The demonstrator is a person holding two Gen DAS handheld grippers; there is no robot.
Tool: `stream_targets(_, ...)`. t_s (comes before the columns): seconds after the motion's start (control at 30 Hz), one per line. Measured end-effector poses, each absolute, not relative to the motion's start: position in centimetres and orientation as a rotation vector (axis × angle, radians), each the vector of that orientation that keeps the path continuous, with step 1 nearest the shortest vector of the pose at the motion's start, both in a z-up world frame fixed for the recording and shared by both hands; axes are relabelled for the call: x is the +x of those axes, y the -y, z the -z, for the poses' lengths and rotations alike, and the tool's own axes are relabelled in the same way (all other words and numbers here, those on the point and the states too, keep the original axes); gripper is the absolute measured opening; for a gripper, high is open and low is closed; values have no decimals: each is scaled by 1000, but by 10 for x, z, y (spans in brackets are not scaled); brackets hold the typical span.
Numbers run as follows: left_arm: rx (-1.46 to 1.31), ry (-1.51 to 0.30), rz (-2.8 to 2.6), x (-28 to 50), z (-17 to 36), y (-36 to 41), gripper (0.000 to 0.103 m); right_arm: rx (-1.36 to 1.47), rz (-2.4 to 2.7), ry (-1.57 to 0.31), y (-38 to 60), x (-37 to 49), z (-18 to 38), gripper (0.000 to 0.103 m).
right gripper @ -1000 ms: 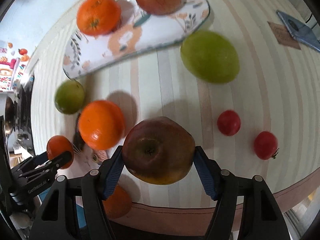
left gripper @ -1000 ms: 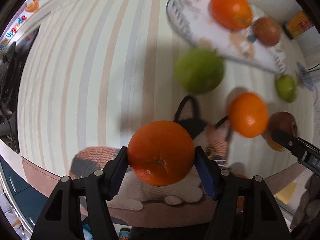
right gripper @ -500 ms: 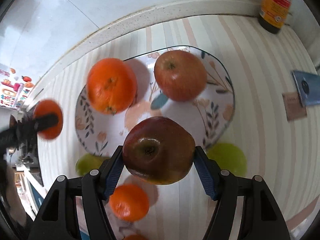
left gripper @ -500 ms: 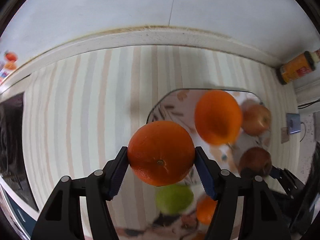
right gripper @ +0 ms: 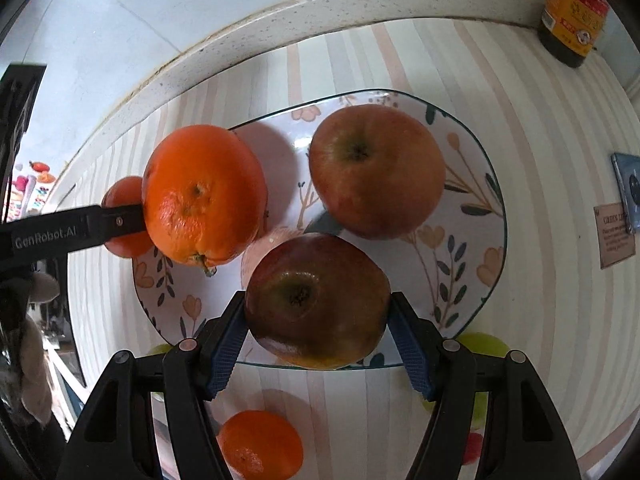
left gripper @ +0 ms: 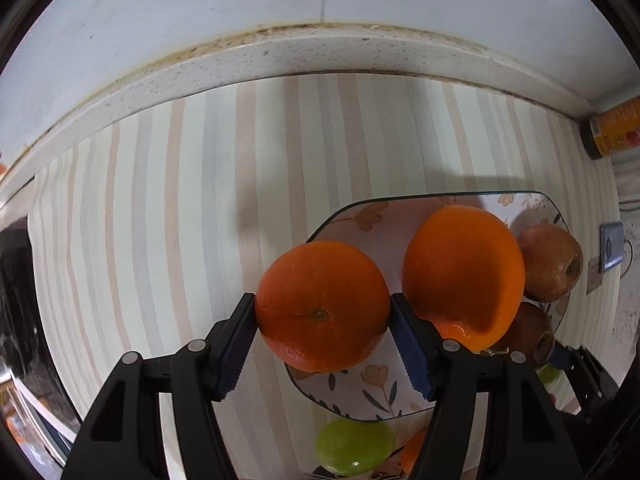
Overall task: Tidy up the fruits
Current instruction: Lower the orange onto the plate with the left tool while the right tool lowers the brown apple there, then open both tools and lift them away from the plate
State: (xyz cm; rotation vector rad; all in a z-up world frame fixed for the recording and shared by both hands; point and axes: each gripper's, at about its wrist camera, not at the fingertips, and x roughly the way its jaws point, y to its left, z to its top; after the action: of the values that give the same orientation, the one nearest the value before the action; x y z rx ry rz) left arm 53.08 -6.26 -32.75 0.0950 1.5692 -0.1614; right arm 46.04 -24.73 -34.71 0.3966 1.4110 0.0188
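Observation:
My left gripper (left gripper: 323, 312) is shut on an orange (left gripper: 322, 306) and holds it over the left edge of the flowered plate (left gripper: 360, 396). My right gripper (right gripper: 317, 304) is shut on a dark red apple (right gripper: 316, 300) over the plate's near part (right gripper: 472, 248). On the plate lie a second orange (right gripper: 204, 200) and a red apple (right gripper: 376, 176). In the right wrist view the left gripper's held orange (right gripper: 124, 216) shows beside the plate's left rim.
A green fruit (left gripper: 352, 448) and a small orange (right gripper: 260, 446) lie on the striped mat in front of the plate. Another green fruit (right gripper: 482, 346) sits at the plate's near right. A sauce bottle (right gripper: 572, 8) stands at the back right by the wall.
Both grippers have moved forward and lower toward the plate with their fruit still held. The plate and its fruit now appear much closer.

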Motion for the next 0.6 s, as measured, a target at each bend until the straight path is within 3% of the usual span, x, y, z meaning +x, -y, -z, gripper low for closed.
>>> stream_targets(0.03, 100, -1568, 161, 531, 327, 64, 64, 409, -20, -1410, 250, 460, 345, 90)
stream_targets(0.1, 114, -1547, 138, 531, 322, 64, 72, 417, -7, -1405, 255, 457, 337, 95)
stream_targets(0.2, 99, -1504, 136, 530, 306, 71, 84, 420, 8, -1421, 259, 451, 327, 95)
stream_targets(0.6, 28, -1378, 100, 459, 244, 57, 85, 222, 61, -1387, 245, 422, 266, 95)
